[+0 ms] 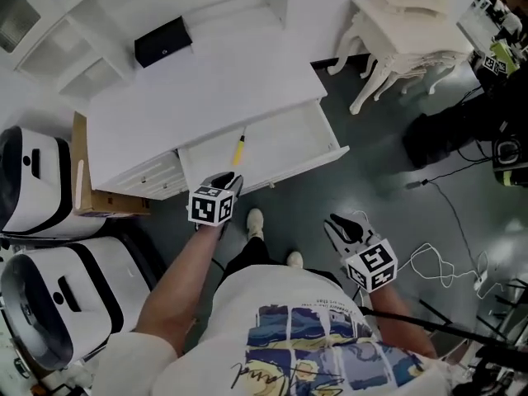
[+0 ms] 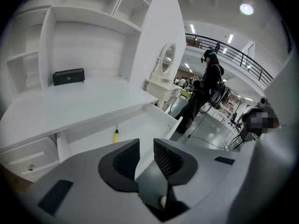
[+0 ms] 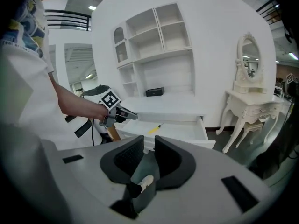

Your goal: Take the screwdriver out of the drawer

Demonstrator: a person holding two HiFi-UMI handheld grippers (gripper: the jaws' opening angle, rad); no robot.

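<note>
A screwdriver [image 1: 238, 148] with a yellow handle lies inside the open white drawer [image 1: 313, 134] of the desk. It also shows in the left gripper view, as the screwdriver [image 2: 116, 135], and in the right gripper view, as the screwdriver [image 3: 153, 129]. My left gripper [image 1: 228, 181] hovers at the drawer's front edge, just short of the handle; its jaws stand apart with nothing between them [image 2: 146, 155]. My right gripper [image 1: 341, 226] hangs over the floor to the right of the drawer, open and empty [image 3: 149, 153].
A black box [image 1: 162, 41] sits on the desk top [image 1: 223, 81]. A white dressing table [image 1: 412, 31] stands at the right. Two white and black machines [image 1: 33, 180] and a cardboard piece [image 1: 80, 180] are at the left. Cables [image 1: 437, 262] lie on the floor.
</note>
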